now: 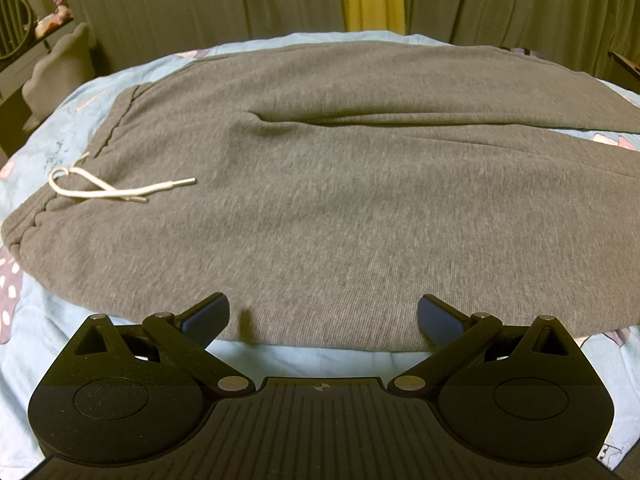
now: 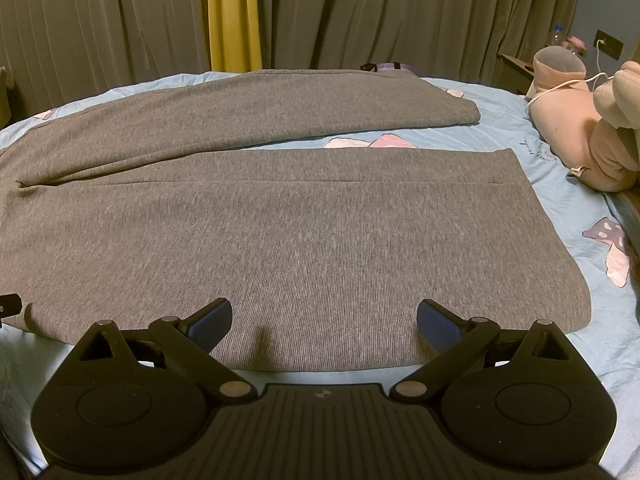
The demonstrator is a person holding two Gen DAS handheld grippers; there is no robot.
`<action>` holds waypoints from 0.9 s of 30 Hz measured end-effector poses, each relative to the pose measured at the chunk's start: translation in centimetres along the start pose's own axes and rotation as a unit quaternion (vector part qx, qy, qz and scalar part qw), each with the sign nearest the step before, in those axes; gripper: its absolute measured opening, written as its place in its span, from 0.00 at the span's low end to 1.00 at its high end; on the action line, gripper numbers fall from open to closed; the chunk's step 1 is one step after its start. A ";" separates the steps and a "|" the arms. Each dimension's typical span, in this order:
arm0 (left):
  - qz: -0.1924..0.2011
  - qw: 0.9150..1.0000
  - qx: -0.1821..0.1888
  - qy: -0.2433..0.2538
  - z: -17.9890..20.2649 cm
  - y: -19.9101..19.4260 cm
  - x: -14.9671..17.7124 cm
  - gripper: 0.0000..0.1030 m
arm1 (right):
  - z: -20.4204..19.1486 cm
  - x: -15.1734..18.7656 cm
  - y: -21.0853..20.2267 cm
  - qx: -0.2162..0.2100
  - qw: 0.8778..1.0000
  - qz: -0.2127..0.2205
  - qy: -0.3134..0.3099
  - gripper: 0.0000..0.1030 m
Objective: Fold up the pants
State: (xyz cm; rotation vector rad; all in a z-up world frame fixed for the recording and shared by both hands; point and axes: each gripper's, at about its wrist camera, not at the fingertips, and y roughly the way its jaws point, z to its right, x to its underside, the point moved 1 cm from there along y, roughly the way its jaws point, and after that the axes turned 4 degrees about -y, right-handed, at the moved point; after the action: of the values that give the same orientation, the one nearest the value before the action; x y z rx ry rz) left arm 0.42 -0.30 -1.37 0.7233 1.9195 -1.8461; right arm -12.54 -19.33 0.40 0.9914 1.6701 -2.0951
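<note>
In the left wrist view the left gripper (image 1: 323,315) has its jaws spread wide with nothing between them, poised at the near edge of the grey pants (image 1: 320,200), whose hem of fabric runs straight across just ahead of both blue pads (image 1: 208,316). Beyond the jaws and off to their left lies the waistband (image 1: 76,184) with its white drawstring (image 1: 108,190) loose on top; straight ahead, past the near leg, a crease marks the crotch where the two legs part. The garment lies flat and full length on the pale blue bedsheet (image 1: 304,356) — no fold has been made here as far as this view shows. In the right wrist view the right gripper (image 2: 324,318) is likewise wide open and empty, its pads (image 2: 438,322) just over the near edge of the same leg. Ahead of the jaws the near leg spreads smooth to its cuff on the right, and beyond it the far leg (image 2: 256,108) lies separately, a wedge of sheet showing between the two. A pink plush toy (image 2: 580,128) sits well off to the right. By my reading the task is at its very start: the pants are laid out, both grippers seem placed to take the near edge — bringing one leg over the other, then shortening the length, is all left to do.
</note>
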 end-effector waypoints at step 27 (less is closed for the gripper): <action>0.002 1.000 0.003 -0.001 -0.1 -0.3 -0.1 1.00 | -0.4 0.0 0.1 0.005 1.000 -0.014 -0.008 0.96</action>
State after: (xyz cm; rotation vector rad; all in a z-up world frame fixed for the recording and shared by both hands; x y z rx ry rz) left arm 0.35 -0.20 -1.03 0.7262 1.9107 -1.8519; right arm -12.29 -18.98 0.27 0.9572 1.6769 -2.1246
